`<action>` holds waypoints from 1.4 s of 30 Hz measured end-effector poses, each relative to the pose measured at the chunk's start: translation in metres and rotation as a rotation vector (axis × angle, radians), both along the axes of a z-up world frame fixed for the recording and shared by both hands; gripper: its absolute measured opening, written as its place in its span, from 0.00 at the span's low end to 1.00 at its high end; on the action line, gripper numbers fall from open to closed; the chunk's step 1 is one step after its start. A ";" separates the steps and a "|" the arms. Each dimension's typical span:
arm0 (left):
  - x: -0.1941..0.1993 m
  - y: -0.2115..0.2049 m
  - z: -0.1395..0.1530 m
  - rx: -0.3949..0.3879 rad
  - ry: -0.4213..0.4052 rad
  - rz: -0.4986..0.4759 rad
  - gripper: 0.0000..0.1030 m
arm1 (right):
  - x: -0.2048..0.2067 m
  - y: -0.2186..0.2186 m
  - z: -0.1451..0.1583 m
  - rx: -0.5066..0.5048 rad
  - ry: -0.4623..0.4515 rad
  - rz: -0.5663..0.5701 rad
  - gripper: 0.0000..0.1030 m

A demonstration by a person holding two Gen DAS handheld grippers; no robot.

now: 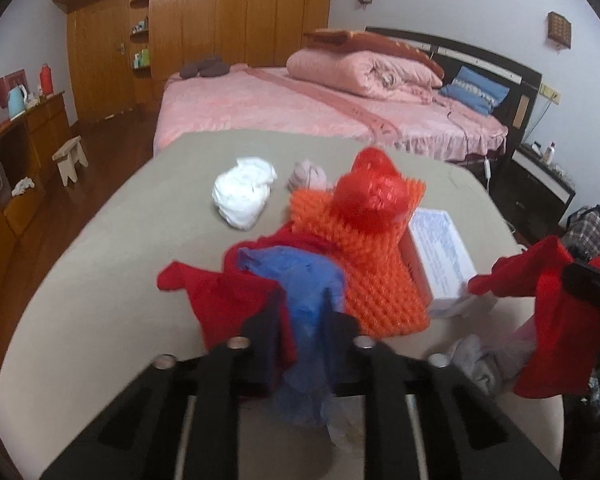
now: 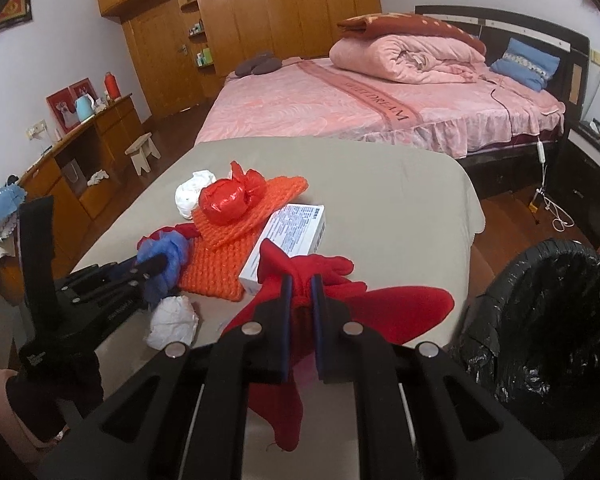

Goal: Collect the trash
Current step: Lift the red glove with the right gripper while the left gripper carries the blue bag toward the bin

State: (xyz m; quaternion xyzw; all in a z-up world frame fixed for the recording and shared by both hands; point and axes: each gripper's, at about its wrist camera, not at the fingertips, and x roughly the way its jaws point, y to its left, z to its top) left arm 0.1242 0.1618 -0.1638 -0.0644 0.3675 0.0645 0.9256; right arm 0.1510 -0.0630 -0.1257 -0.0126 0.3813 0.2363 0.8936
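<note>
**Trash gathered on a covered surface in a bedroom**

A bedroom is shown, with a wooden wardrobe along the far wall and a bed spread in pink. In front of the bed a surface draped in grey-beige cloth is seen, and the trash is scattered on it. An orange knitted piece lies near the middle, with a red plastic bundle resting on top. A white printed box lies just beside it, partly under the knit. A crumpled white wad sits farther back, with a small greyish wad beside it, and another white wad lies near the front edge.

The left gripper is seen with its jaws clenched on a thin blue plastic bag, which is bunched between them over a red cloth lying on the surface. The right gripper has its jaws clamped on a second red cloth, which hangs from them above the front edge. A bin lined with a black bag stands on the floor to the right of the surface.
</note>
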 end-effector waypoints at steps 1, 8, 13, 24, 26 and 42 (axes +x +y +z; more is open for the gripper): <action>-0.002 0.001 0.003 -0.003 -0.008 0.000 0.11 | -0.002 -0.001 0.002 0.005 -0.003 -0.001 0.09; -0.022 -0.005 0.041 0.001 -0.081 -0.001 0.09 | -0.015 -0.012 0.025 0.045 -0.044 -0.014 0.09; -0.033 -0.020 0.060 0.022 -0.116 -0.045 0.09 | -0.022 -0.023 0.040 0.053 -0.079 -0.023 0.09; -0.034 -0.050 0.028 0.047 -0.028 -0.127 0.14 | -0.028 -0.029 0.018 0.010 -0.020 -0.041 0.09; -0.034 -0.053 0.026 0.064 -0.026 -0.120 0.19 | -0.027 -0.028 0.014 0.004 -0.010 -0.042 0.09; -0.056 -0.055 0.056 0.136 -0.123 -0.096 0.46 | -0.022 -0.026 0.011 0.002 0.002 -0.031 0.09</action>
